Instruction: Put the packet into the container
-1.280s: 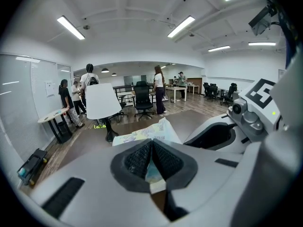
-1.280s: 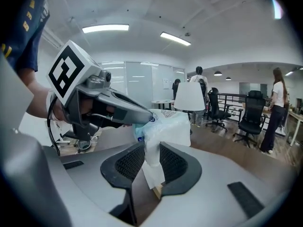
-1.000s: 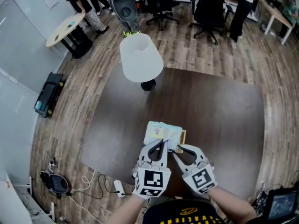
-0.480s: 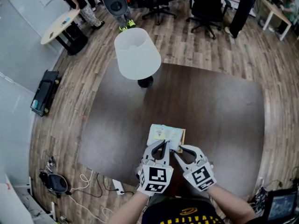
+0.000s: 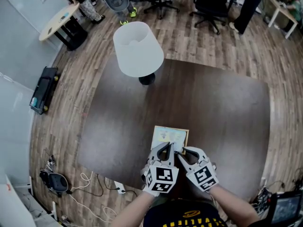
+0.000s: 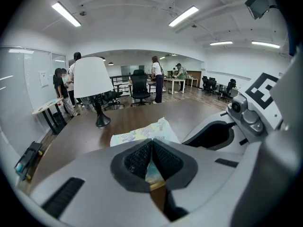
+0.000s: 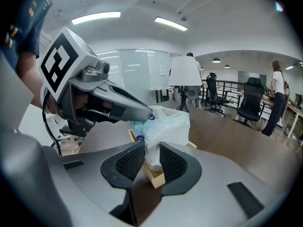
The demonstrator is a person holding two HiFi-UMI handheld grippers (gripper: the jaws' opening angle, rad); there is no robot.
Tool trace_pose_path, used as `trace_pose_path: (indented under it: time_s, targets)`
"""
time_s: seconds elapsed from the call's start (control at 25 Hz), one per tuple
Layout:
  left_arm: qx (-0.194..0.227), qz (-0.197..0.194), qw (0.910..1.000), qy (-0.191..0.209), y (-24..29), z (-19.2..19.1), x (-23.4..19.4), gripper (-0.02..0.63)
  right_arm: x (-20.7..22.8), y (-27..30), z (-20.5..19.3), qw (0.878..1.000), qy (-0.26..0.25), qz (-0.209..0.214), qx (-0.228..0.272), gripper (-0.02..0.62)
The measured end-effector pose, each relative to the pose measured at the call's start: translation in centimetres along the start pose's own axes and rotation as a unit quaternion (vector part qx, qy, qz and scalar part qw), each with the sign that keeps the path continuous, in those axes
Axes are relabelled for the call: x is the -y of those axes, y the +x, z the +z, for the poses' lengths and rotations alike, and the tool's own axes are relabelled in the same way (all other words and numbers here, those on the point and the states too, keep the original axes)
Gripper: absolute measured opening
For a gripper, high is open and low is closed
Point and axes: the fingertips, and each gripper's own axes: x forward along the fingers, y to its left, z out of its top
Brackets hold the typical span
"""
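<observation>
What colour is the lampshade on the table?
White. The lampshade shows best in the head view.

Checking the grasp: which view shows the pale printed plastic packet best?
The right gripper view: the pale printed plastic packet sits large between the right gripper's jaws, over the light wooden container. The left gripper view shows its flat printed face, edge pinched by the left gripper. The head view shows only a small patch.
</observation>
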Motion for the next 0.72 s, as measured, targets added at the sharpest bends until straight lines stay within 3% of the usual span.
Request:
trace_pose_path:
  time_s: [0.72]
  targets:
    - [-0.038,0.001,0.9993,0.0,3.0,-3.1,-0.1,0.002,0.7,2.1,-3.0,0.999,0.026,0.006,-0.045,0.106]
